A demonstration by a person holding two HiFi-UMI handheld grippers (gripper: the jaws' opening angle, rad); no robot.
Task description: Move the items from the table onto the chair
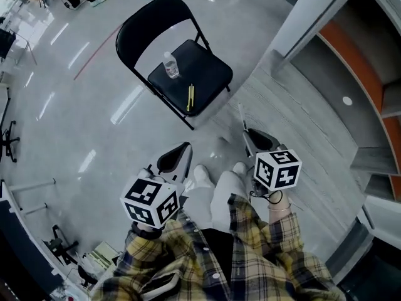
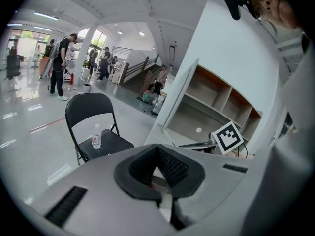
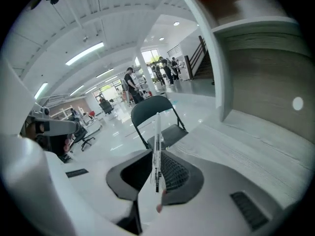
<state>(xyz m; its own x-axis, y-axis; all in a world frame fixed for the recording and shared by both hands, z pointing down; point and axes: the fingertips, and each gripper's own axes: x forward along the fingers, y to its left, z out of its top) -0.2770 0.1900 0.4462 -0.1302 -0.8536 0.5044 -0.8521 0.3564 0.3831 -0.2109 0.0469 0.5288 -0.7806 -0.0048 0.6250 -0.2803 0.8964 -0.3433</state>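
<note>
Pen (image 3: pixel 157 132), thin and white, is clamped between the jaws of the right gripper (image 1: pixel 245 133) and sticks out past their tips toward the chair (image 1: pixel 207 68). It is well apart from the chair, over the grey floor (image 1: pixel 94 124). On the black seat a small clear bottle (image 1: pixel 170 66) stands upright, and a slim yellow item (image 1: pixel 190 97) lies near the front edge. The left gripper (image 2: pixel 157 149) has its jaws pressed together with nothing between them.

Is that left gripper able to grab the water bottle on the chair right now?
Probably not yet: nothing blocks the bottle, but the chair stands well ahead of the left gripper across the floor.
</note>
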